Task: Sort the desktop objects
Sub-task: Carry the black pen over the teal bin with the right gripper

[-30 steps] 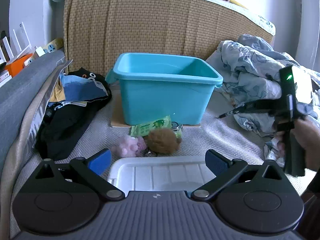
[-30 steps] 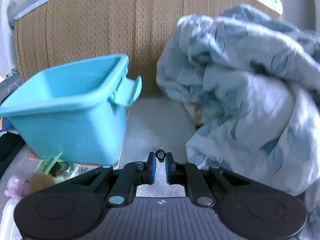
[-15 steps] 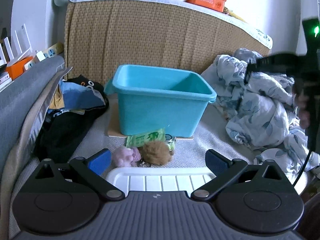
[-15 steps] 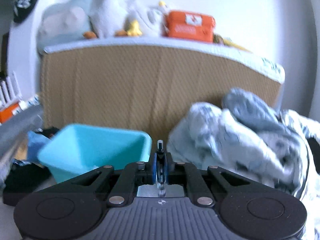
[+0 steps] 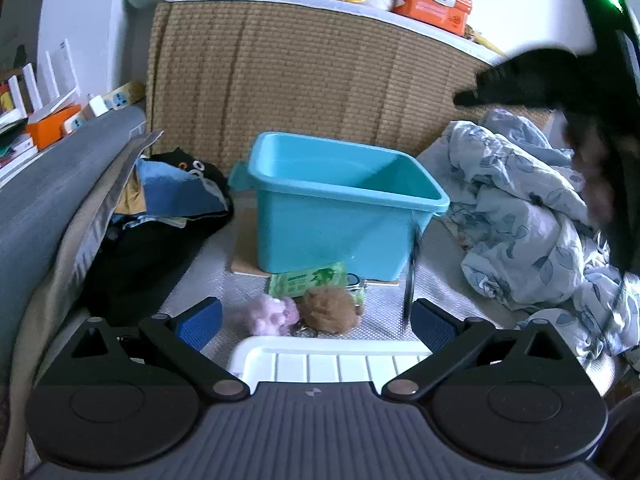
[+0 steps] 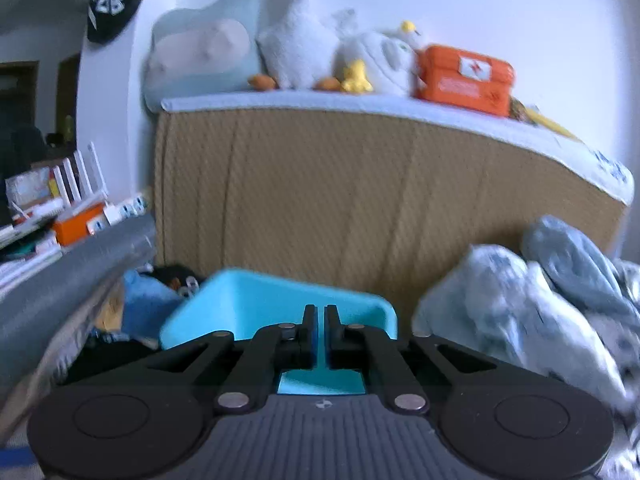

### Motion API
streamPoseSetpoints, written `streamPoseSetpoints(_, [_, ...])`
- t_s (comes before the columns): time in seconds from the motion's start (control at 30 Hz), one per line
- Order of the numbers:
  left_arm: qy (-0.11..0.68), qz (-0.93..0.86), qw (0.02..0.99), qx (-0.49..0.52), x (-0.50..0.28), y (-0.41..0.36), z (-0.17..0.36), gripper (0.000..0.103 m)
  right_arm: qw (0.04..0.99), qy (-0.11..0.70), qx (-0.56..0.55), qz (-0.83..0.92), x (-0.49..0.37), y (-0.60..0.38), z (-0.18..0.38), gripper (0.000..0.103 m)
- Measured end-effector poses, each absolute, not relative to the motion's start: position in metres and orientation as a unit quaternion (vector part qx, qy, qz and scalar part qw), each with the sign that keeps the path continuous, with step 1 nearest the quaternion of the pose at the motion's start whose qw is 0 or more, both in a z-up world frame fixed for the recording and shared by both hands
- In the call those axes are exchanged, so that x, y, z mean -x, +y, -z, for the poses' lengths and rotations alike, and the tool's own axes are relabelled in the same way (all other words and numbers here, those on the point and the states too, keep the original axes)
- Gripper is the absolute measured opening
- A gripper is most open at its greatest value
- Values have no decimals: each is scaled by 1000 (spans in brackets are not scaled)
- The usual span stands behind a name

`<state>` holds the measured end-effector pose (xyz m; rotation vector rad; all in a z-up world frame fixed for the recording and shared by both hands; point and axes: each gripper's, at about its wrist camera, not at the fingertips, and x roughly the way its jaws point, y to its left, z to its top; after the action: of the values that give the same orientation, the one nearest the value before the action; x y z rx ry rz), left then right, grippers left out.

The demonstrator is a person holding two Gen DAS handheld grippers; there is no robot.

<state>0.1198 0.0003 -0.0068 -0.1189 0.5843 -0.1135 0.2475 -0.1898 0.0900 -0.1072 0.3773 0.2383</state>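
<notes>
My left gripper (image 5: 316,320) is open and empty, low over a white tray (image 5: 332,360). Just past the tray lie a pink plush (image 5: 274,314), a brown fluffy ball (image 5: 330,308) and a green packet (image 5: 308,280). Behind them stands a teal bin (image 5: 340,208). A thin dark stick (image 5: 411,272), blurred, is upright beside the bin's right front corner. My right gripper (image 5: 464,98) is held high at the upper right by a hand. In its own view the right gripper (image 6: 319,312) is shut, nothing between its pads, above the teal bin (image 6: 276,304).
A rumpled blue-and-white blanket (image 5: 520,220) fills the right side. A pile of dark clothes (image 5: 160,220) lies left of the bin, against a grey ledge (image 5: 48,184). The woven headboard (image 5: 320,80) behind carries plush toys and an orange first-aid box (image 5: 432,0).
My right gripper has risen well above the bin. The thin pen-like thing it held is gone from its jaws, which have closed. A blurred dark stick now shows beside the bin.
</notes>
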Motion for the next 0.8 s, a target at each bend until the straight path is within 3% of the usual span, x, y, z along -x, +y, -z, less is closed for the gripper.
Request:
streamPoseSetpoints(0.1, [287, 49, 955, 55, -117, 7, 8, 103, 977, 166, 56, -121, -268, -185, -112, 4])
streamPoseSetpoints(0.2, [292, 51, 953, 56, -115, 13, 13, 103, 975, 177, 24, -131, -275, -196, -111, 12])
streamPoseSetpoints(0.27, [299, 51, 951, 56, -115, 16, 18, 103, 969, 194, -9, -152, -264, -206, -85, 36])
streamPoseSetpoints(0.3, [303, 48, 950, 57, -116, 17, 20, 103, 962, 216, -13, -165, -260, -207, -66, 38])
streamPoseSetpoints(0.5, [313, 54, 944, 85, -117, 22, 23, 103, 922, 316, 118, -190, -262, -173, 45, 38])
streamPoseSetpoints(0.8, [326, 56, 941, 74, -120, 19, 34, 103, 904, 364, 128, -181, -281, -168, 96, 38])
